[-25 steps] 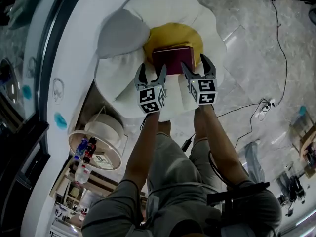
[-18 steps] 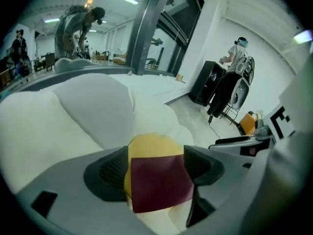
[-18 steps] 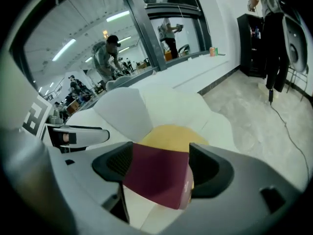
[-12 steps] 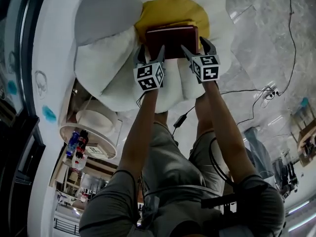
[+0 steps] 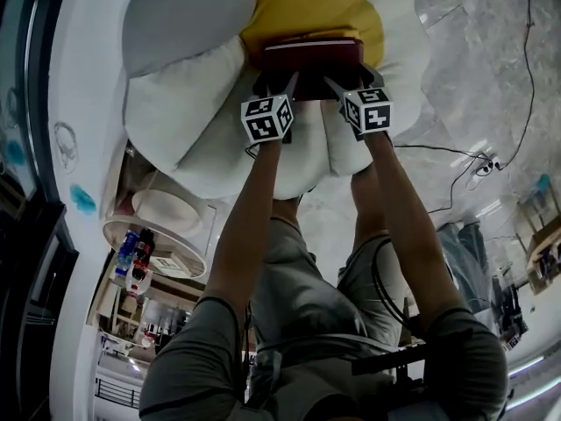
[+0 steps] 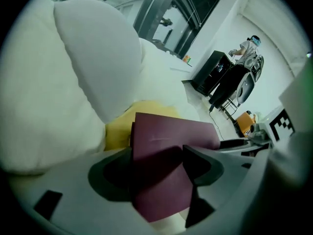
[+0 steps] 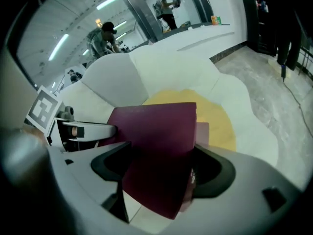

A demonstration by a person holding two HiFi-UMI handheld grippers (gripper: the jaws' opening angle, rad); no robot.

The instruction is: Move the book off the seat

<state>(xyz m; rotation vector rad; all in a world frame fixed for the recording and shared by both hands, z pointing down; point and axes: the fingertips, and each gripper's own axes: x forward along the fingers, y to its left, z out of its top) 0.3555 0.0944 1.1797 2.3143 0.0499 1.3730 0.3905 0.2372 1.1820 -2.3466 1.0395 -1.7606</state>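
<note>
Two near corners of the maroon book [image 5: 311, 53], lying flat on the yellow centre cushion [image 5: 307, 11] of a white petal-shaped seat [image 5: 188, 103], sit between spread jaws: the left claw [image 5: 273, 84] at the book's 7 o'clock, the right claw [image 5: 351, 82] at its 5 o'clock. Both claws are released, gripping nothing, neither clamped on the cover. The person's forearms [image 5: 250, 226] run back toward 6 o'clock.

Maroon book [image 5: 313, 57], closed, flat on yellow-centred white seat [image 5: 184, 103]
</note>
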